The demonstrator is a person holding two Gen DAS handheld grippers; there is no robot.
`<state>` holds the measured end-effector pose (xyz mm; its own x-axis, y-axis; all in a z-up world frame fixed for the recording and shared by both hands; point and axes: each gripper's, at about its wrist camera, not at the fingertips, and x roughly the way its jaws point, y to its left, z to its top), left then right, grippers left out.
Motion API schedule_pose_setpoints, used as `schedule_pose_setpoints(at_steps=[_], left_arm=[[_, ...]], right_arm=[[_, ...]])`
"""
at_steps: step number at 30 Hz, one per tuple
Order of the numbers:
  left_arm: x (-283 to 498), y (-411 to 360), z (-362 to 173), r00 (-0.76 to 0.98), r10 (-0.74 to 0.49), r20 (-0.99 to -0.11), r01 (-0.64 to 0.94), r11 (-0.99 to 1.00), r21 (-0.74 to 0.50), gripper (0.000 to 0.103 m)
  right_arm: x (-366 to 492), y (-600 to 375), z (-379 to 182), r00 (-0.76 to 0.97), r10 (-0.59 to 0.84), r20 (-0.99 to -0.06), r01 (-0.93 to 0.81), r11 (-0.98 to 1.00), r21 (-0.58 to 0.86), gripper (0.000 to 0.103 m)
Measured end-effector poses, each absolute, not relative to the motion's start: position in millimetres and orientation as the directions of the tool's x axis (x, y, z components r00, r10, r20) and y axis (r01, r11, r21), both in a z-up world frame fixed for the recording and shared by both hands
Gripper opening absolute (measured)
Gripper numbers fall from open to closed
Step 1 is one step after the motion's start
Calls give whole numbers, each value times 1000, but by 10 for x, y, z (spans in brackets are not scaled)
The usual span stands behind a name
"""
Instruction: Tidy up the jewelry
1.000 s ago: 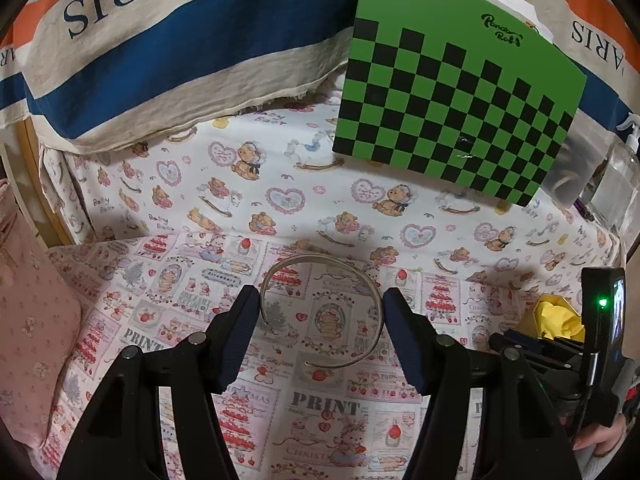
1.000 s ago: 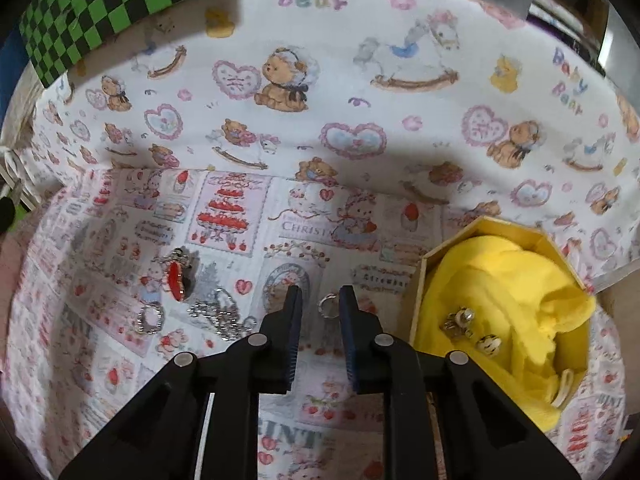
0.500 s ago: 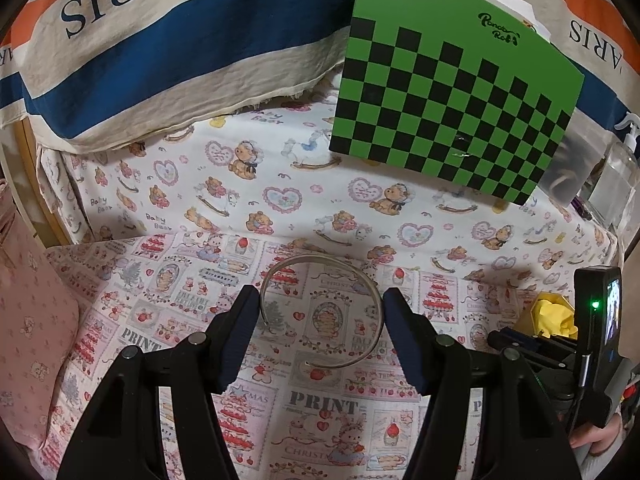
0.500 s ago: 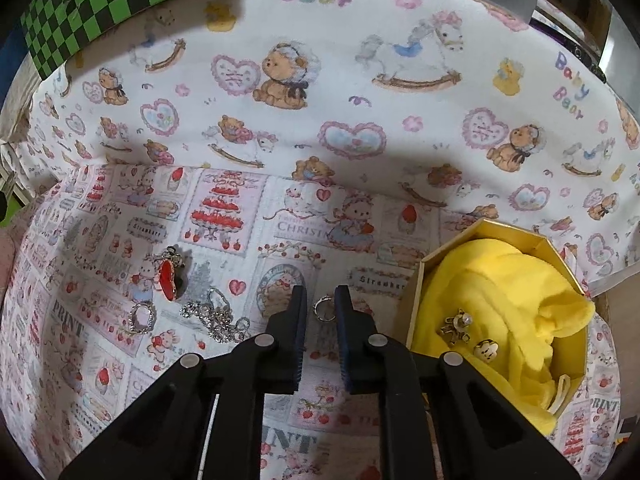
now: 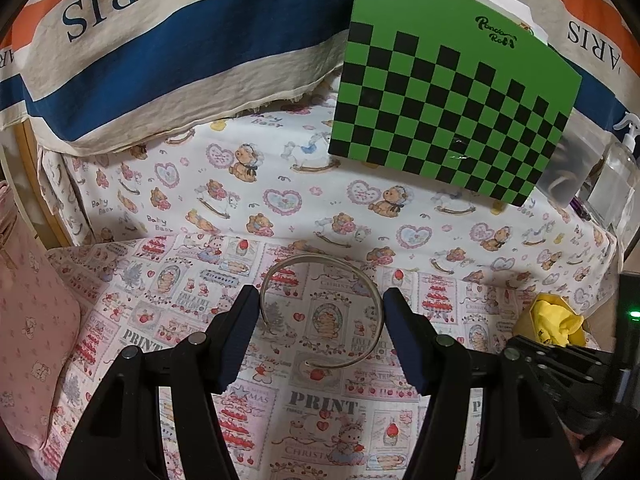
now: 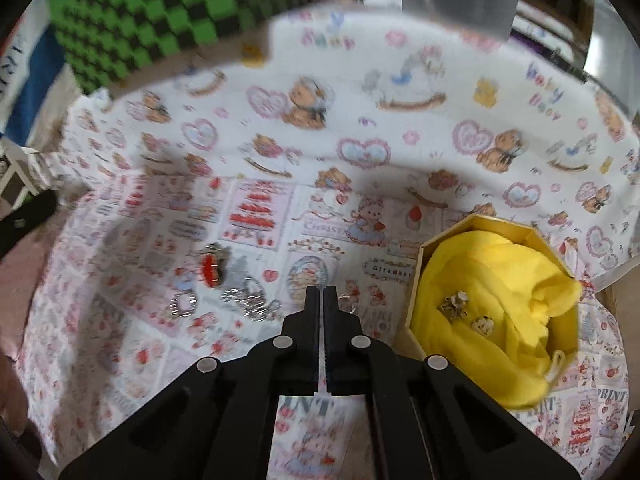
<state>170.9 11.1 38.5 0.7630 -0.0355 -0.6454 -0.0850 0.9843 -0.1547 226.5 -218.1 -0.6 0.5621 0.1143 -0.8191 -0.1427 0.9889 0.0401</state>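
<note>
In the left wrist view a silver open bangle (image 5: 372, 292) lies on the printed cloth between the fingers of my left gripper (image 5: 316, 312), which is open and empty around it. In the right wrist view my right gripper (image 6: 321, 294) has its jaws shut; a small silver ring that lay between them is hidden, so I cannot tell if it is held. A yellow-lined octagonal box (image 6: 496, 312) with earrings (image 6: 456, 304) sits to its right. A red brooch (image 6: 210, 270), a silver chain (image 6: 248, 300) and a ring (image 6: 183, 304) lie to its left.
A green and black checkered board (image 5: 452, 112) leans at the back. A striped PARIS cloth (image 5: 160, 52) hangs behind. Clear containers (image 5: 612, 176) stand at the far right. The yellow box also shows at the right of the left wrist view (image 5: 556, 322).
The right gripper's jaws have closed over the small silver ring, and the right view has tilted and blurred. The left gripper has stayed open around the bangle.
</note>
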Motion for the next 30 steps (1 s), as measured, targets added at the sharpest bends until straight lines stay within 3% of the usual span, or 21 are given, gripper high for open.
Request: schedule_pose_setpoints(at_steps=[5,11,13,15,23,30], left_arm=[[1702,81,392,764,-31,-645,-83,986,-146,62],[1722,96,365,758,-26,-652,-92,985,-146,62],[1726,107,365,758,-26,-652,-94,984,-149,62],[1726,119,368,758,-26,-651,-96,984,-152,62],[1714,101,379,760,-25,-649,-95,984,-149,62],[1711,107,390,763,-28,-646,-96,983,-155,62]], right_arm=[[2103,-2166,181,603,90,-793,-150,989,-2,2],[2290,-2159,-57,515,8,-857,-72,997,-34,6],[2300,-2200,-102,522,-13,-853,-8,1000,-21,12],[2300,-2236,-117,536,-8,-844,36,999,13,28],[2339,-2271,-177,548,-2,-836,97,993,62,29],[2386,-2167,-283,551,-41,-834,106,994,21,24]])
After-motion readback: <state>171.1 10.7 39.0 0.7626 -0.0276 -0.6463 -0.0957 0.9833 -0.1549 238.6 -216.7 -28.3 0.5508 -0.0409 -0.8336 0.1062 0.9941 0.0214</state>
